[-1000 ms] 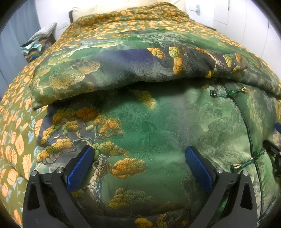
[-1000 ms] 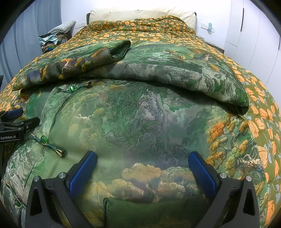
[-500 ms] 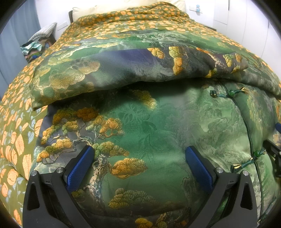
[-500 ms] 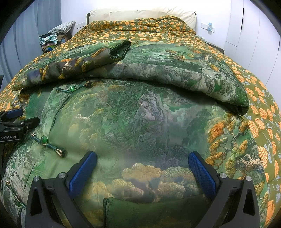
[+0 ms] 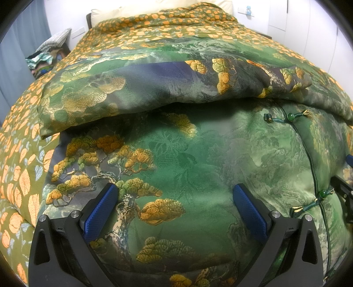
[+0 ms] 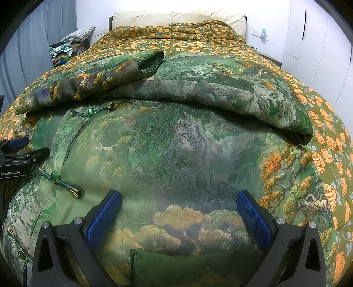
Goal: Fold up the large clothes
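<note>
A large green brocade jacket (image 5: 198, 154) with pine and mountain patterns lies flat on the bed, front up, its placket closed by green bead frog buttons (image 5: 289, 116). Both sleeves are folded across the upper body; the left sleeve's cuff (image 6: 151, 63) faces the camera in the right wrist view. My left gripper (image 5: 174, 194) hovers open over the jacket's lower left panel. My right gripper (image 6: 178, 201) hovers open over the jacket (image 6: 176, 143) near its lower right panel and collar-like green edge (image 6: 187, 256). The left gripper's body (image 6: 19, 159) shows at the left edge there.
The bed is covered by an olive quilt with orange leaf print (image 6: 176, 35). A cream headboard (image 6: 176, 16) stands behind. A pile of clothes (image 6: 64, 50) sits at the far left by grey curtains. White cupboard doors (image 6: 320, 44) line the right.
</note>
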Demonstrator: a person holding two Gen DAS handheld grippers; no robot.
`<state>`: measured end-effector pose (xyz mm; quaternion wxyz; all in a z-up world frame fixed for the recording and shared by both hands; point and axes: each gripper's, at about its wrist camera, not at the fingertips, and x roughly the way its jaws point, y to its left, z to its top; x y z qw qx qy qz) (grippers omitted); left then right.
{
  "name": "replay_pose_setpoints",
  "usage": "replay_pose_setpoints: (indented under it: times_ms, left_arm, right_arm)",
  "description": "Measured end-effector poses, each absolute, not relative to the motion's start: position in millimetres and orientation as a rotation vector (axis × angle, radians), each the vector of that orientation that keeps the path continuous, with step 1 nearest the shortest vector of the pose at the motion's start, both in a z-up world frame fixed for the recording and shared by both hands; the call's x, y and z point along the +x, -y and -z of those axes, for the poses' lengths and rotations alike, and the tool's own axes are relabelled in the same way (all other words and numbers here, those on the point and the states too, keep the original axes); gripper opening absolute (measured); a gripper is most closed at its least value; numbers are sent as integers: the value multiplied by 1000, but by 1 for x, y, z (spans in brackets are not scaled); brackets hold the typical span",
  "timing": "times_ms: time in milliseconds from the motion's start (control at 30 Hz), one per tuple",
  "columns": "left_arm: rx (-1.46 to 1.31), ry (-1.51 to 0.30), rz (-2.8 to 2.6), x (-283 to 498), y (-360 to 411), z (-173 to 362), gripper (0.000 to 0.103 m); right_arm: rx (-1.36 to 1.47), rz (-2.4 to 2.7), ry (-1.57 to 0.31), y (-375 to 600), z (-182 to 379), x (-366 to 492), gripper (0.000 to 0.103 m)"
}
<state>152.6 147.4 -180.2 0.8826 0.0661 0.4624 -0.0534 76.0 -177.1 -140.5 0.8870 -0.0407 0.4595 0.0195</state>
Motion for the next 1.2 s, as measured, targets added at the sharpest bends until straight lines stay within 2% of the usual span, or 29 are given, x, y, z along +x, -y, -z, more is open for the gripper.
replay_pose_setpoints:
  times_ms: [1200]
  left_arm:
    - [138,-963,111,151,-146,180,103]
  right_arm:
    - [-85,-41,-955,177,141,76,103]
